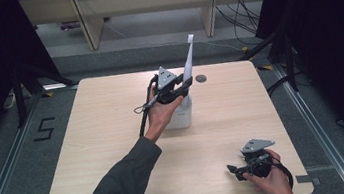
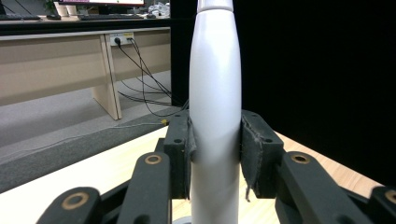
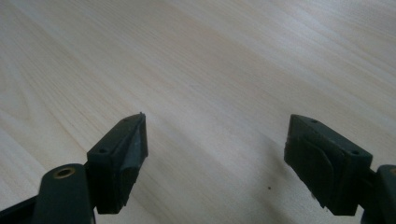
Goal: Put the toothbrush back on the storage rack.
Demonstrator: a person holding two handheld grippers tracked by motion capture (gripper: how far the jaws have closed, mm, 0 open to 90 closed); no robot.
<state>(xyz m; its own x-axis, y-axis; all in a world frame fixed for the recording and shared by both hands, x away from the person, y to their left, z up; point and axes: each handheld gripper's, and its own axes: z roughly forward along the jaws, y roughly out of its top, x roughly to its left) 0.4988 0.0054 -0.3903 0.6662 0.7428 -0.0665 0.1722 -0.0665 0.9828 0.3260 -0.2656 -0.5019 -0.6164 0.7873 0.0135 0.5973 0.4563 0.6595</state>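
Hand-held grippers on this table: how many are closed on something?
1. The left hand-held gripper is clamped on the white toothbrush at table centre; the right hand-held gripper is open over bare table near the front edge.

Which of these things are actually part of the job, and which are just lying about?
In use:
left gripper, shut on the white electric toothbrush
white holder under the toothbrush

Just there:
right gripper, open over bare table
dark round spot on the table

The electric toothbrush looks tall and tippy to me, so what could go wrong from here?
1. The left gripper clamps the electric toothbrush on its smooth, tapering handle; it might slip.
2. It stands in a white base; a sideways pull could tip that.
3. The right gripper is open, far off, so nothing steadies the base.
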